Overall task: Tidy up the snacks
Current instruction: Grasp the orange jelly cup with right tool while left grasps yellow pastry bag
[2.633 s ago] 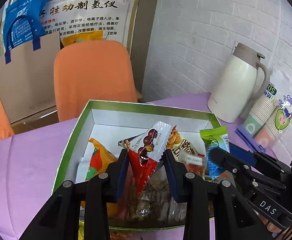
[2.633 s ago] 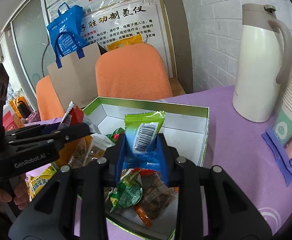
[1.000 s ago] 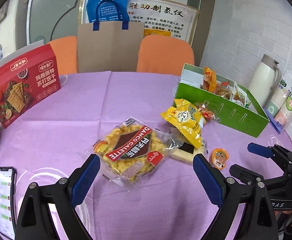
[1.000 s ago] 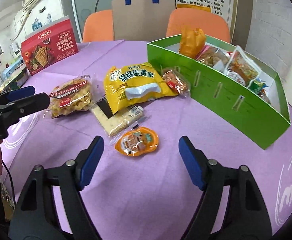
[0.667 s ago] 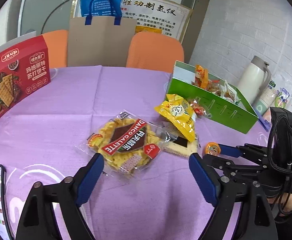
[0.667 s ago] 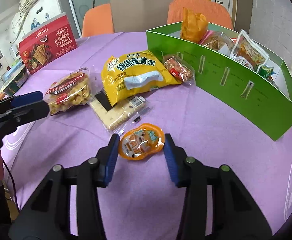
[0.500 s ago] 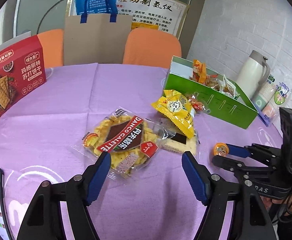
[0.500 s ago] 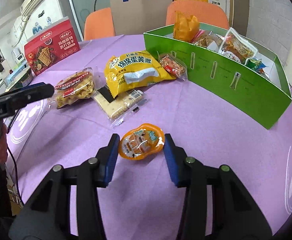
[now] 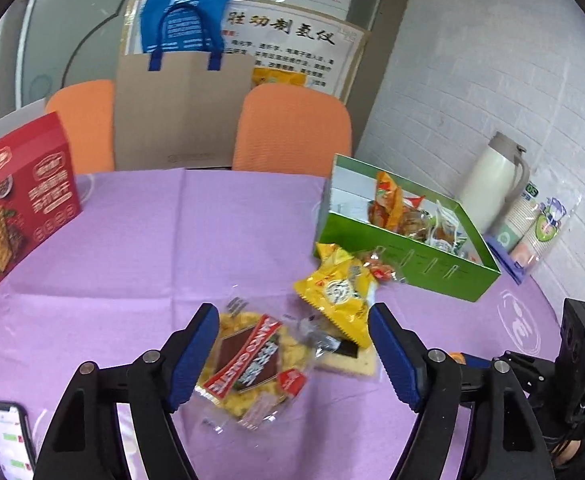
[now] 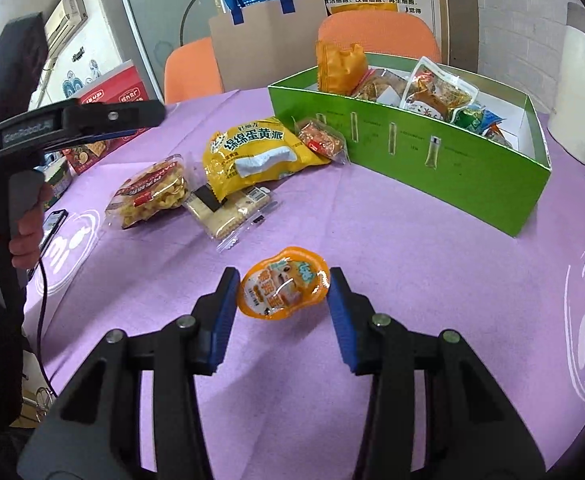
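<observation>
- I see a big purple table (image 10: pixel 412 240) under everything.
- The green box (image 10: pixel 432 156) sits at the far right of the table. Snack packs stand up inside it, some poking over the rim.
- The yellow cake bag (image 10: pixel 252 152) lies flat just in front of the box. Its long side runs left to right across my right camera, and one end almost touches the box.
- The clear cracker pack (image 10: pixel 228 212) lies partly under the yellow bag, slanted.
- My left gripper (image 9: pixel 292 344) hangs over the cookie bag (image 9: pixel 252 364). Its jaws have just been opening, with the bag below them. The pads are not pressing on it, so it is let go.
- My right gripper (image 10: pixel 283 300) is squeezed onto the orange jelly cup (image 10: pixel 284 288). The cup's long side goes from pad to pad, its lid faces my camera, and it is lifted a bit above the table.
</observation>
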Action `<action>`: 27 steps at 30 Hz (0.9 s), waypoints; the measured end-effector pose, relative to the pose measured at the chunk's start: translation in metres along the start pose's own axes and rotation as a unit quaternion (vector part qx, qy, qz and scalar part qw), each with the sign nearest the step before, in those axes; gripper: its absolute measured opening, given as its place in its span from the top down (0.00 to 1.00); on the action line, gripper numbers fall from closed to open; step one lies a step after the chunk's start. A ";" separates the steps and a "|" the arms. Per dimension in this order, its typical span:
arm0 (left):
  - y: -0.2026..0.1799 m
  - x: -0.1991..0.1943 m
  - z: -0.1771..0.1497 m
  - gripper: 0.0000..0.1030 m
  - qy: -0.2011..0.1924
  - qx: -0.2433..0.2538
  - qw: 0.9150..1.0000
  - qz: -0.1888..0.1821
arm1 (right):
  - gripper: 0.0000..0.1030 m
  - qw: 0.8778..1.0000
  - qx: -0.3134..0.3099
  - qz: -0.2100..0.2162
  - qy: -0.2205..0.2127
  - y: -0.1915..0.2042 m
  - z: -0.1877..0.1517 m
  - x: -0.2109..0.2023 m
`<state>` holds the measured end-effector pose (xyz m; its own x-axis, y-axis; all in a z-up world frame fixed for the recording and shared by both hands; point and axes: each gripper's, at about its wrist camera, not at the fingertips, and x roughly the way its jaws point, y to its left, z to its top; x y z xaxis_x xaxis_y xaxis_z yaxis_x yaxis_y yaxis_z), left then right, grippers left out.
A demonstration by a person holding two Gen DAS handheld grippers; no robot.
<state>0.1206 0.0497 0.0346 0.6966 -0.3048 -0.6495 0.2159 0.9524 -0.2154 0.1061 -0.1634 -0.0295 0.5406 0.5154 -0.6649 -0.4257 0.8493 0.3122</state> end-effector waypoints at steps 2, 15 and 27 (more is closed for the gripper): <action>-0.020 0.018 0.008 0.18 0.012 0.028 1.000 -0.007 | 0.55 1.000 0.008 -0.006 -0.001 -0.007 -0.001 -0.003; -0.050 0.125 0.001 0.33 0.098 0.096 0.990 0.032 | 0.55 0.999 0.051 -0.015 0.005 -0.035 -0.005 0.000; -0.033 0.069 0.014 0.62 0.063 0.046 0.997 -0.022 | 0.55 0.996 0.063 -0.013 -0.069 -0.045 0.026 -0.038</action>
<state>0.1708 -0.0031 0.0069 0.5954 -0.3396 -0.7281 0.3108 0.9331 -0.1810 0.1235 -0.2186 -0.0008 0.6483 0.4958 -0.5778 -0.3204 0.8661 0.3836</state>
